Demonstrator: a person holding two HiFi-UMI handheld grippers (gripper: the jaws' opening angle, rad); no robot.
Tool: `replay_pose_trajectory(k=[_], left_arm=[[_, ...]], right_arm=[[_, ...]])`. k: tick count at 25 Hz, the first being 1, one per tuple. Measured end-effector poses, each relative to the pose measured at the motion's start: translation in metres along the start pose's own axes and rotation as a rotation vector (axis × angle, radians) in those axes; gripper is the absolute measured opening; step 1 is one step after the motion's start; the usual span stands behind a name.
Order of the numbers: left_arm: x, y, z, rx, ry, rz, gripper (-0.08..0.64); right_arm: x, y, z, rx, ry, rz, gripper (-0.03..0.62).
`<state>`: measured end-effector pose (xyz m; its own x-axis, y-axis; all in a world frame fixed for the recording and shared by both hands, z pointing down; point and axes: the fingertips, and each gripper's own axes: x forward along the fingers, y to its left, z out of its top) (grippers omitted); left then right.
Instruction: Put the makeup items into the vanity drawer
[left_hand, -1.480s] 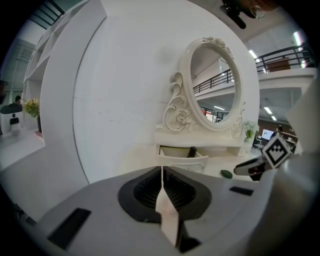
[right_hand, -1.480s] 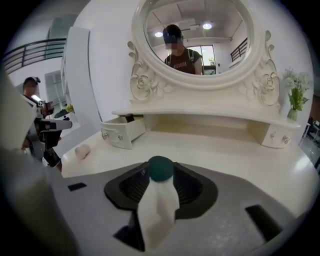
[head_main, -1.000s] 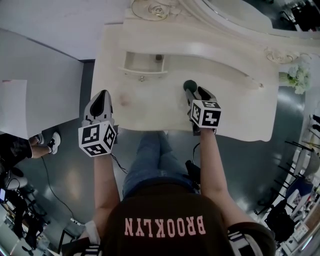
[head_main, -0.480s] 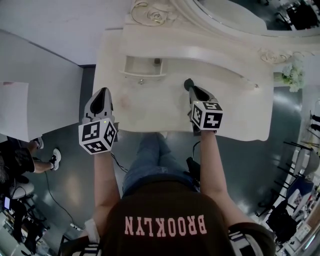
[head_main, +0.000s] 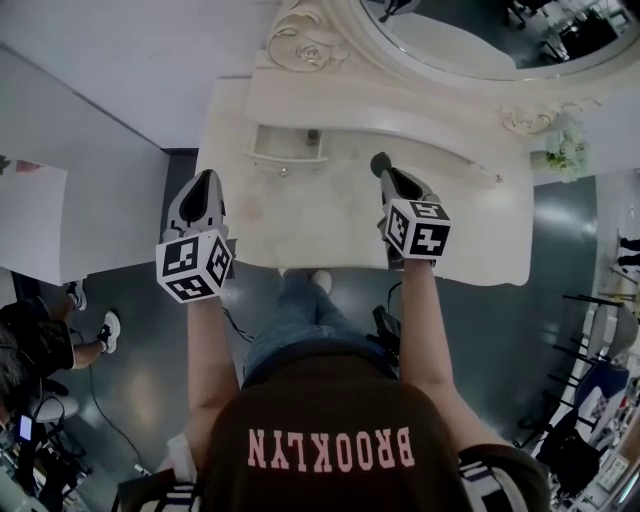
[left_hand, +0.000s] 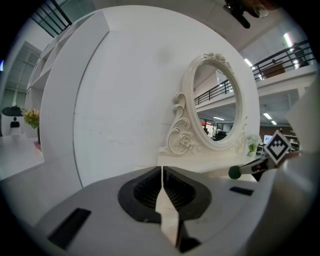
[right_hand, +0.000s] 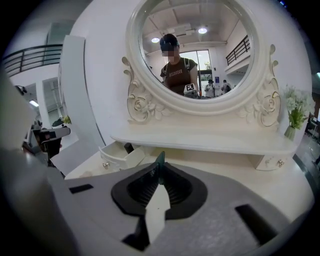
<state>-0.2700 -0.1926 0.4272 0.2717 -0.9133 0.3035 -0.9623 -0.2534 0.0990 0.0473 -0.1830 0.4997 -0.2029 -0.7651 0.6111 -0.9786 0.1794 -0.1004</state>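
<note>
My right gripper (head_main: 385, 172) is shut on a flat, round, dark green makeup item (head_main: 380, 162) above the cream vanity top (head_main: 300, 220). In the right gripper view only its thin green edge (right_hand: 160, 161) pokes up between the closed jaws of my right gripper (right_hand: 160, 172). The small left vanity drawer (head_main: 288, 145) stands pulled open, left of and beyond that gripper, with a dark item (head_main: 313, 135) inside. The drawer (right_hand: 120, 156) and that dark item (right_hand: 129, 148) also show in the right gripper view. My left gripper (head_main: 203, 190) hovers at the table's left front corner, shut and empty.
An oval mirror in a carved frame (right_hand: 195, 107) rises behind the shelf. A vase of white flowers (head_main: 562, 152) stands at the far right. A second small drawer (right_hand: 270, 161) on the right is closed. A white wall panel (left_hand: 90, 100) flanks the vanity's left side.
The right jaws, open around the green item a second ago, have closed on it. The head view has tipped further toward the mirror. The left gripper has stayed in place.
</note>
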Motion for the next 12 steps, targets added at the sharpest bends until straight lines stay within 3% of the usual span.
replay_pose_trajectory(k=[12], left_arm=[[-0.016, 0.009, 0.023, 0.010, -0.052, 0.015, 0.011]], right_arm=[[-0.009, 0.020, 0.035, -0.012, -0.088, 0.018, 0.021]])
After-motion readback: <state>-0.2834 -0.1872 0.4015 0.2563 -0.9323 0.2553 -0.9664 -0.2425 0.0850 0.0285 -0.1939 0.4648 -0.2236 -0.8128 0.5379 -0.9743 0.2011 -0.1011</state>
